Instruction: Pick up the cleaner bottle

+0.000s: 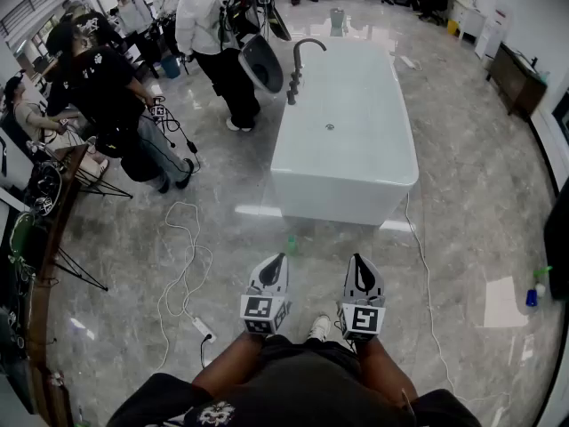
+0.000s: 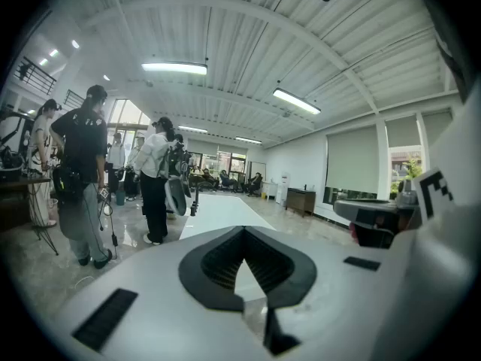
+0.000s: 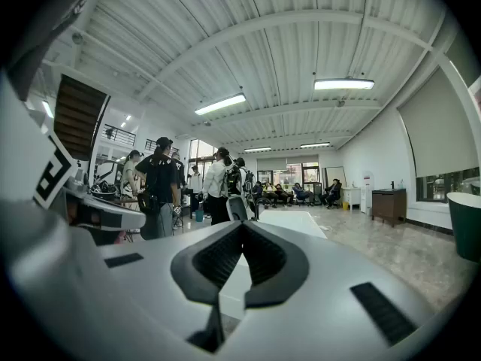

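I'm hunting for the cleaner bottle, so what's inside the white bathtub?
Only a drain shows inside the bathtub; the rest looks bare white. The part just behind its near rim is hidden. A small green bottle stands outside, on the floor by that end.

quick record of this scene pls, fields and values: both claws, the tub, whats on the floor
left claw: shut, empty, held low ahead of the person
right claw: shut, empty, level with the left one
tub: white, ahead of both claws
faucet: dark, at the tub's far left corner
green bottle: small, on the floor by the tub's near side, just beyond the left claw, untouched
spray bottle: on the floor, far right
cable: white, looped on the floor, left
people: standing, upper left
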`<state>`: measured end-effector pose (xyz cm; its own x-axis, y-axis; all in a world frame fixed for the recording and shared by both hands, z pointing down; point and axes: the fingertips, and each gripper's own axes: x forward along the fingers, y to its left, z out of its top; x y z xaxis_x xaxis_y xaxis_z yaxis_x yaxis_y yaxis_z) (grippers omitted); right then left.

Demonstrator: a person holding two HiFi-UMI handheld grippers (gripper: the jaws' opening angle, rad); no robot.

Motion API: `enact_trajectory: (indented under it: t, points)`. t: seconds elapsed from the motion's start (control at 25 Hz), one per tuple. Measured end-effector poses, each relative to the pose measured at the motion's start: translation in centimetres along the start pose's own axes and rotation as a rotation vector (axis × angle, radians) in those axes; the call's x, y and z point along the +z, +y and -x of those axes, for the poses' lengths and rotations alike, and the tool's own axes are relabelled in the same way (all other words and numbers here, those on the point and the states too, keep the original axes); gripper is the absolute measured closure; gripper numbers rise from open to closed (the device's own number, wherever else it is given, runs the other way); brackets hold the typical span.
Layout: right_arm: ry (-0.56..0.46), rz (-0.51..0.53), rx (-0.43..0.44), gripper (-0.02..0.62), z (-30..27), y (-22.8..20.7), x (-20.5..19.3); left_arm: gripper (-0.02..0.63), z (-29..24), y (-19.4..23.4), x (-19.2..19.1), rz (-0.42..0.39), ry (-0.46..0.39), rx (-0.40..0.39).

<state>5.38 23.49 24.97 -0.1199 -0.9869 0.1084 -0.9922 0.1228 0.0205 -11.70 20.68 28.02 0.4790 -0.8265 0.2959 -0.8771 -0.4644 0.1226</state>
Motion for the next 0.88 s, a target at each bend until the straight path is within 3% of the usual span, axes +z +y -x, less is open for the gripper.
enact_trajectory:
  t: [0.24,0.48,0.76,0.88]
  points:
    - [-0.011,-0.002,-0.004,0.580,-5.5,-2.6,-0.2,0.601,-5.6,1.9,0.9,-0.017,-0.017,0.019]
    - [0.037,-0.010,-0.001,0.580,-10.1,-4.2,-2.4,0.601,-10.6,3.4,0.6,0.049,0.024,0.027]
    - [0.032,0.057,0.029,0.580,-18.1,-3.2,-1.5,0.601,-17.2,6.3,4.4,-0.017,-0.051,-0.044]
    - [0.069,0.050,-0.002,0.580,-21.0,-3.7,-2.2,0.601,-19.6,7.9,5.3,-0.007,-0.060,-0.068]
